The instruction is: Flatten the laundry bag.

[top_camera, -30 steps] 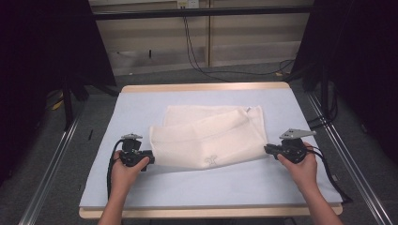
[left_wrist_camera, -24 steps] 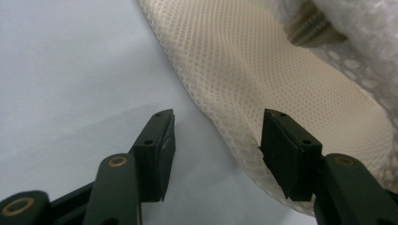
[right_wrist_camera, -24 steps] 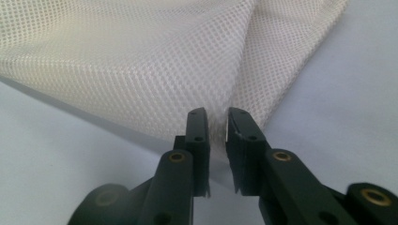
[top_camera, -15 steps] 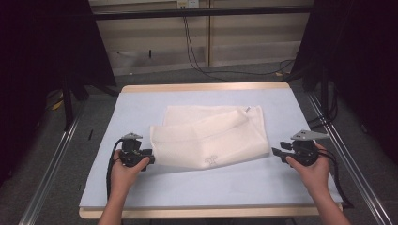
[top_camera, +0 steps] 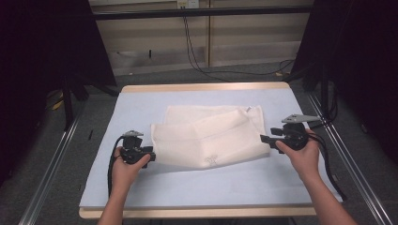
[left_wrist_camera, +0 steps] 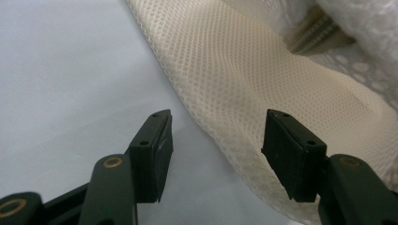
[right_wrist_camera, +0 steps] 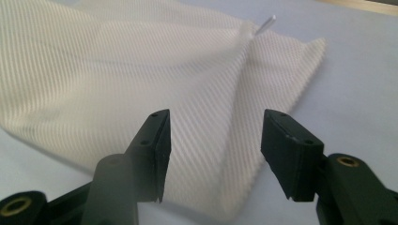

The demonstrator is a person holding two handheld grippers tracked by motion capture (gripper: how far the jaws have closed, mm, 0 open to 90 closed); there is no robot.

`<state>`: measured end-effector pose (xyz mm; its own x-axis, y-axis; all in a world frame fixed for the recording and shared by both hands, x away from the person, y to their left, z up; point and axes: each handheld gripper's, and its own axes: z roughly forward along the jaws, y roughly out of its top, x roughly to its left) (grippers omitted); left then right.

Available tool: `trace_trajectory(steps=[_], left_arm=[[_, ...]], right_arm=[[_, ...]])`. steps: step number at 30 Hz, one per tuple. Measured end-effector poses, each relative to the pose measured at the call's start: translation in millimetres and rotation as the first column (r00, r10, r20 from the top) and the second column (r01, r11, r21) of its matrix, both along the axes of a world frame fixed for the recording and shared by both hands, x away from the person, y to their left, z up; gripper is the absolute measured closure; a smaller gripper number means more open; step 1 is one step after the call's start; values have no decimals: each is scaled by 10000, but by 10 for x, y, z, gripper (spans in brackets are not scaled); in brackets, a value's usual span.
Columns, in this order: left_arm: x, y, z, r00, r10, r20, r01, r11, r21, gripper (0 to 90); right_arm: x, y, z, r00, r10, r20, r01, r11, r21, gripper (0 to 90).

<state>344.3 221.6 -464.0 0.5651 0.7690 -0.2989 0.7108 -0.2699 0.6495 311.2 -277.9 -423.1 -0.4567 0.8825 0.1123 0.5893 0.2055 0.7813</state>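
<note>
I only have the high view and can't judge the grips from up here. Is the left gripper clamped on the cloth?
Observer: No. In the left gripper view the left gripper is open. The mesh cloth's edge lies between the jaws, and neither pad presses on it.
Operator: And the right gripper?
Observer: The right gripper has just been opening. Its jaws stand wide, with the pads clear of the cloth, whose corner lies flat ahead of them.
</note>
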Motion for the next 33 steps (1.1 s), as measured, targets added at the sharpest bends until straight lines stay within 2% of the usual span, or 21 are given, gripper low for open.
trace_trajectory(steps=[1,3,6,8,11,14,17,19,21,22,24,25,26,27,29,30,33], left_arm=[[0,0,-5,10000,47,3,-47,10000,-14,430],[4,8,-10,10000,2,-39,-2,10000,13,430],[9,10,-14,10000,31,-34,-31,10000,20,430],[13,13,-15,10000,12,-37,-12,10000,50,430],[18,13,-24,10000,32,-49,-31,9999,97,430],[24,12,-29,10000,34,-67,-34,10000,84,433],[32,9,-38,10000,57,-73,-57,10000,80,435],[39,16,-41,10000,27,-70,-26,9999,117,436],[41,19,-45,10000,15,-76,-13,9999,157,436],[42,22,-47,9999,-5,-121,6,9999,125,437],[35,11,-52,9999,87,-142,-87,10000,38,440],[33,10,-52,9999,57,-156,-56,10000,54,445],[28,0,-53,9998,111,-153,-111,9999,17,448],[30,6,-51,9999,15,-125,-13,9999,162,451],[27,-3,-50,9999,35,-123,-33,9998,191,459],[22,-15,-51,9998,95,-152,-94,9999,118,461],[20,-28,-52,9999,32,-147,-28,9997,250,479]], right_arm=[[52,27,-4,10000,-72,14,72,10000,17,440],[151,72,-21,9999,-147,-29,148,9993,347,452],[293,171,-43,9996,-151,-246,155,9998,145,451],[369,235,-68,9993,-191,-315,197,9996,179,462],[482,303,-122,9986,-280,-453,274,9995,-128,464],[579,328,-185,9971,-465,-603,459,9989,-115,478],[672,325,-243,9950,-573,-817,568,9983,-91,508],[712,321,-278,9936,-605,-951,595,9981,-136,569],[723,324,-297,9928,-521,-1080,510,9986,-135,636],[716,324,-299,9929,-466,-1096,454,9989,-132,705],[688,307,-288,9950,-356,-930,355,9994,-31,819],[665,290,-271,9959,-281,-855,292,9995,114,841],[642,277,-249,9966,-152,-811,180,9993,339,850],[611,262,-216,9974,-129,-705,159,9990,421,853],[543,246,-144,9990,108,-442,-94,9995,302,858],[501,237,-111,9991,188,-379,-176,9993,331,859],[375,193,-18,9989,405,-237,-400,9989,241,861]])
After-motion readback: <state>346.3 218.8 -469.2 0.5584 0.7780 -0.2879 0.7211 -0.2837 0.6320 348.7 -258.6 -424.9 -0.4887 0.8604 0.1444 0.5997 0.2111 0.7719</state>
